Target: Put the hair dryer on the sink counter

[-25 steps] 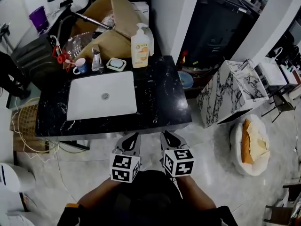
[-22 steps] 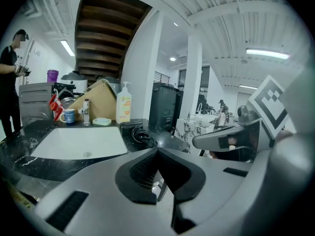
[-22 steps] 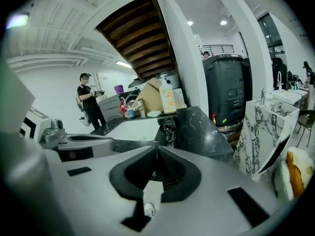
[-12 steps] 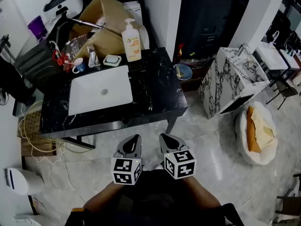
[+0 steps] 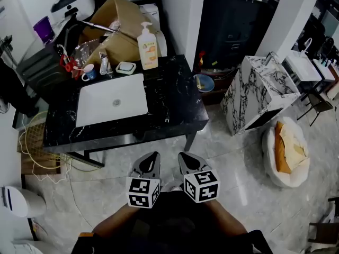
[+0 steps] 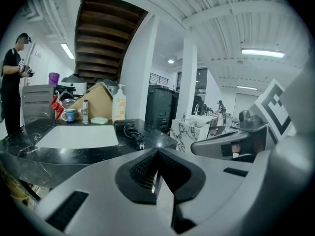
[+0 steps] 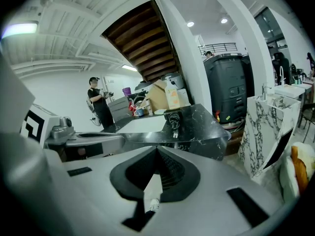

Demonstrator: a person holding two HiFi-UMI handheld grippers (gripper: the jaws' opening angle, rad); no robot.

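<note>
The black marble desk (image 5: 185,115) stands on the far side, with a white sink (image 5: 111,100) in its left part. The black hair dryer (image 6: 127,127) lies on the desk just right of the sink. Near the person, the left gripper (image 5: 152,157) and the right gripper (image 5: 184,156) have their jaws together, both empty.

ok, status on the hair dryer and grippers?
Left gripper and right gripper shut, empty, short of the counter. Hair dryer lies on it, right of the sink. Soap bottle at the back, apart from it.

Soap bottle (image 5: 147,46), cardboard box (image 5: 124,16), blue mug (image 5: 89,73), marbled cabinet (image 5: 254,95), perhaps a pet bed (image 5: 288,153)
</note>
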